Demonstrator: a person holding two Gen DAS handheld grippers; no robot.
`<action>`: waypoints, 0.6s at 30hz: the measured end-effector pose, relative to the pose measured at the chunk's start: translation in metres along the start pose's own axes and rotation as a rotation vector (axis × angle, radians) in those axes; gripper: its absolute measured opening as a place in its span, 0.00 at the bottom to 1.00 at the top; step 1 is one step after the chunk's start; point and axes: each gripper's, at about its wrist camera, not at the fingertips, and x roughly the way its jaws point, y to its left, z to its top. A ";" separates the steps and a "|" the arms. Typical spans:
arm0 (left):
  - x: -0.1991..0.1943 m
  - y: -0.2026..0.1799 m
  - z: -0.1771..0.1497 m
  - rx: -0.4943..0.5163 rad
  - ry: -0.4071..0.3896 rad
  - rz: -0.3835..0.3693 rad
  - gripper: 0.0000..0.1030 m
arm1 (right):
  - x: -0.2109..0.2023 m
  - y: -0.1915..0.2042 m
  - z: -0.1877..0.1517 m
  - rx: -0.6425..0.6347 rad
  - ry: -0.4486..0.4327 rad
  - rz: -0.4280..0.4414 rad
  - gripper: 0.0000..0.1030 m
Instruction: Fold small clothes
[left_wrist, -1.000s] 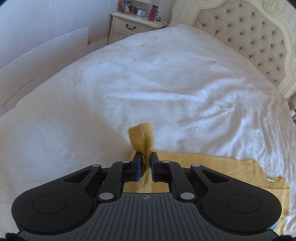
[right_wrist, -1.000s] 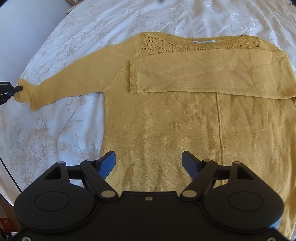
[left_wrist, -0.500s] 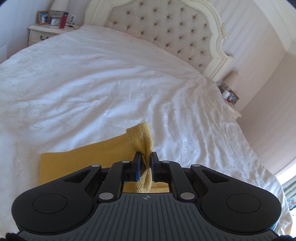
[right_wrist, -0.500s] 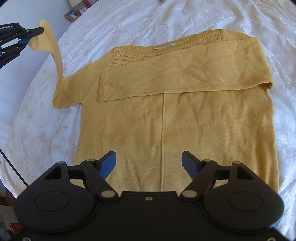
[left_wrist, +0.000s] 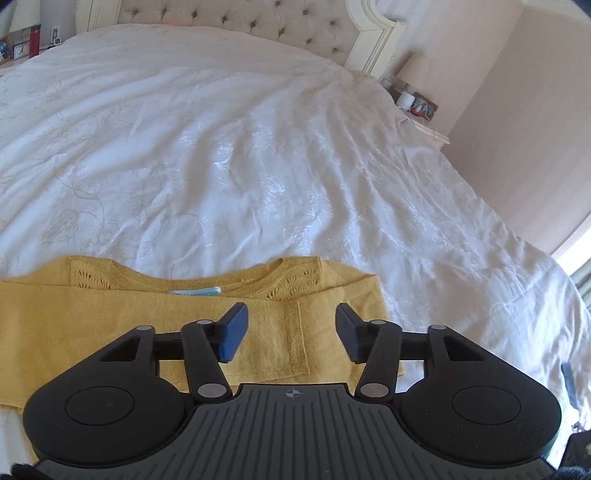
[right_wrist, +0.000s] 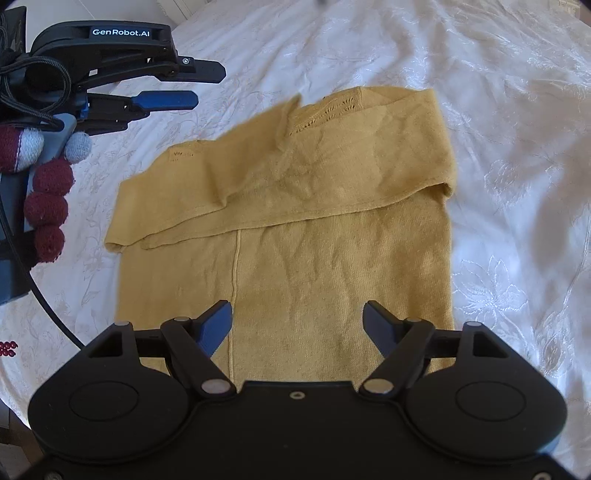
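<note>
A mustard-yellow knit sweater (right_wrist: 314, 236) lies flat on the white bedspread (right_wrist: 509, 147), both sleeves folded across its chest. In the left wrist view the sweater (left_wrist: 110, 325) shows its neckline and the cuff of the folded sleeve (left_wrist: 297, 336) between my jaws. My left gripper (left_wrist: 291, 328) is open and empty just above that cuff; it also shows in the right wrist view (right_wrist: 207, 85) at the upper left, off the sweater. My right gripper (right_wrist: 297, 325) is open and empty above the sweater's lower hem.
The tufted headboard (left_wrist: 258, 26) stands at the far end of the bed. A nightstand with a lamp (left_wrist: 413, 74) is at the far right, another with small items (left_wrist: 22, 40) at the far left. A gloved hand in dark red knit (right_wrist: 48, 192) holds the left gripper.
My left gripper has carried the left sleeve over the chest, laid it down and opened, releasing the cuff. The right gripper stayed open above the hem.
</note>
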 end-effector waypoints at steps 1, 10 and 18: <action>-0.002 -0.002 -0.003 0.019 -0.002 0.017 0.59 | 0.001 0.000 0.001 0.003 -0.002 -0.002 0.77; -0.017 0.042 -0.048 0.038 0.061 0.263 0.66 | 0.020 0.003 0.034 -0.027 -0.063 -0.004 0.77; -0.024 0.119 -0.086 -0.118 0.143 0.419 0.66 | 0.049 0.007 0.084 -0.044 -0.094 -0.008 0.78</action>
